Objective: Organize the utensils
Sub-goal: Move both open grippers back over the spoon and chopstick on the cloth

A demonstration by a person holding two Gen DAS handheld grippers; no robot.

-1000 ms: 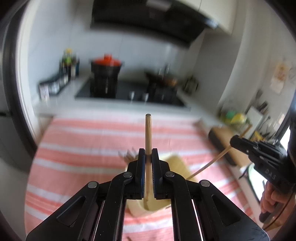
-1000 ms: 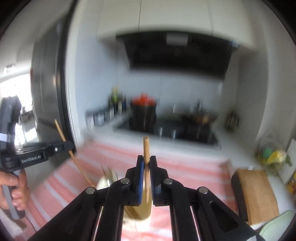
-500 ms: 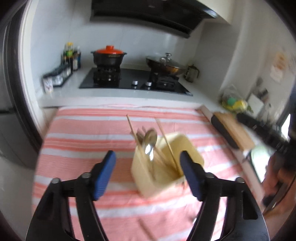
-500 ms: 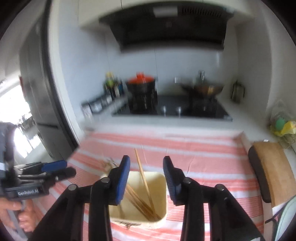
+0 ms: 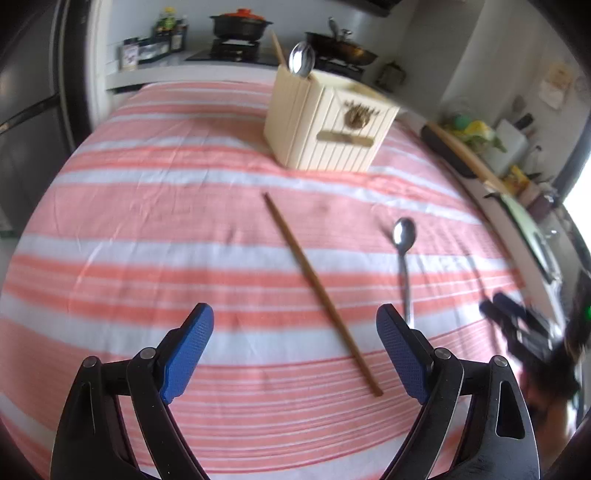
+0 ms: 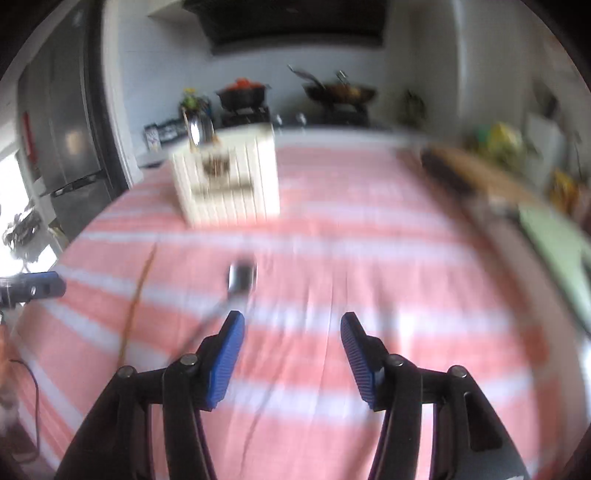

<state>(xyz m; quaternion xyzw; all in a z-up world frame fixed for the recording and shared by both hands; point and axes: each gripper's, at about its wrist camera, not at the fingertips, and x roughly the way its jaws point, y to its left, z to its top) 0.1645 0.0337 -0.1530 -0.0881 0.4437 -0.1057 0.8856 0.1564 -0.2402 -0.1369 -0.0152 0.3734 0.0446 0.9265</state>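
A cream utensil holder (image 5: pixel 328 122) stands on the pink striped cloth (image 5: pixel 147 229), with a spoon (image 5: pixel 301 62) and a chopstick end sticking out of it. A wooden chopstick (image 5: pixel 321 291) and a metal spoon (image 5: pixel 403 254) lie on the cloth in front of it. My left gripper (image 5: pixel 295 347) is open and empty, low over the cloth, near the chopstick's end. My right gripper (image 6: pixel 291 350) is open and empty, just right of the blurred spoon (image 6: pixel 240 277). The holder (image 6: pixel 229 181) and chopstick (image 6: pixel 136 299) also show in the right wrist view.
A wooden board (image 5: pixel 461 155) lies along the table's right edge. Behind the table is a stove counter with a black pot (image 5: pixel 240 26), a wok (image 5: pixel 343 44) and bottles (image 5: pixel 166 33). A fridge (image 6: pixel 66 129) stands at the left.
Both grippers let go of their chopsticks into the holder, opened, and dropped low toward the cloth. The loose chopstick and spoon have come into view.
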